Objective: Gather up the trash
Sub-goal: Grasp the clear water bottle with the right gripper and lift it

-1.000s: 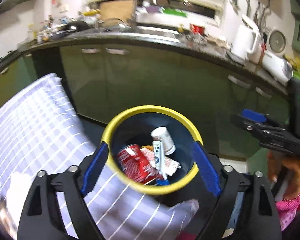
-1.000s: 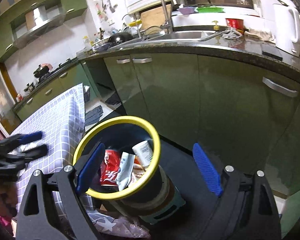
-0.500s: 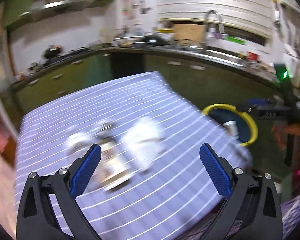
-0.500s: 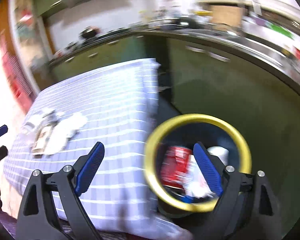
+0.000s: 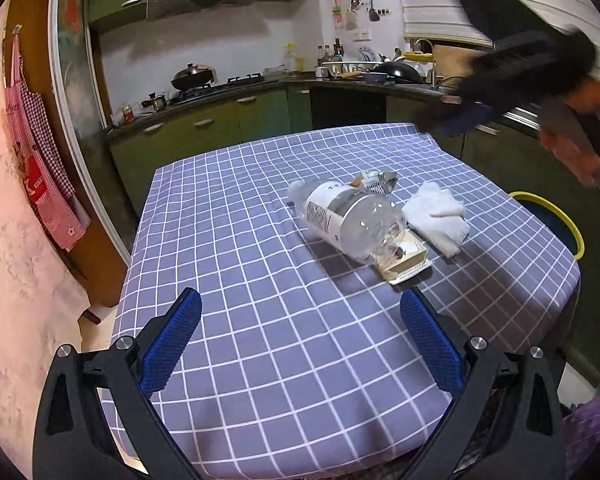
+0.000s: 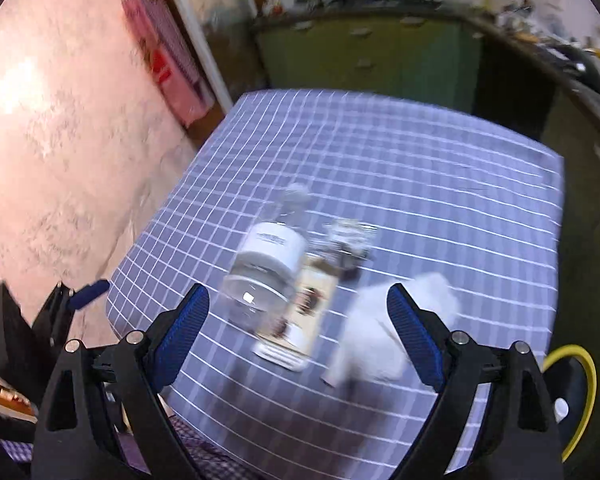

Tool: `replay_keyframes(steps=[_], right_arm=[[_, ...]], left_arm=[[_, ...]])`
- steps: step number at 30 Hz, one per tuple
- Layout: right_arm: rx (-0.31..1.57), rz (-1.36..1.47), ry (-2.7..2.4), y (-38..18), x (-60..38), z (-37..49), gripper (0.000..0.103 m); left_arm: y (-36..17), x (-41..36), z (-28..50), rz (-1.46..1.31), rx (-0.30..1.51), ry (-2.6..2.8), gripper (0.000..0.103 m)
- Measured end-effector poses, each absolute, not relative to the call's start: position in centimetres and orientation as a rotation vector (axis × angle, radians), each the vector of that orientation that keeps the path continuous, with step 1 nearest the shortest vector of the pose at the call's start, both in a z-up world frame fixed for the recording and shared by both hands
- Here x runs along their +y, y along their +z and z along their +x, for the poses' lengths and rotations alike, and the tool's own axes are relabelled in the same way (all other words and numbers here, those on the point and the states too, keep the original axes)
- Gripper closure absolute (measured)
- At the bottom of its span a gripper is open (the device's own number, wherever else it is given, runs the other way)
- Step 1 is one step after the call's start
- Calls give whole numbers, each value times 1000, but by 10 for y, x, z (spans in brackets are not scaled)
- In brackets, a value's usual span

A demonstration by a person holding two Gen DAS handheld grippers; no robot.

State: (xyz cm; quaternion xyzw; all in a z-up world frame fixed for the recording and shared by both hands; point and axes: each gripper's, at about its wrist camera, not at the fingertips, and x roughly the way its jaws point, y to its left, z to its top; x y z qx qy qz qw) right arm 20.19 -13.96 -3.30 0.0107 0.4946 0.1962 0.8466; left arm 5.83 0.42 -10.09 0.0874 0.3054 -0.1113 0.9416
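Tablecloth [image 5: 260, 360]: bottle [image 5: 344, 216] ahead of left claw [image 5: 300, 340]

My left tool [image 5: 300, 336] is matt black plastic with blue, finely textured rubbery pads [image 5: 171, 344] and shiny metal screws. The tabletop [image 5: 260, 320] wears a smooth purple checked cloth, a bit creased near the edge. On it: a clear glossy plastic bottle [image 5: 348, 216] with a matt white paper label, a flat cream carton [image 5: 406, 260] that looks like slightly shiny card, a crinkly foil-like wrapper [image 5: 376, 180], and a soft white crumpled tissue [image 5: 436, 216]. The bin's rim [image 5: 572, 228] is glossy yellow plastic.
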Motion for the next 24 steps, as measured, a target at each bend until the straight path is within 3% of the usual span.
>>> replay_keyframes(steps=[11, 24], right_arm=[[1471, 49, 328, -91, -75, 282, 19], [1626, -38, 235, -135, -40, 313, 31]], left_arm=[[-105, 24, 52, 122, 602, -238, 5], [-127, 54, 51, 37, 627, -214, 5]])
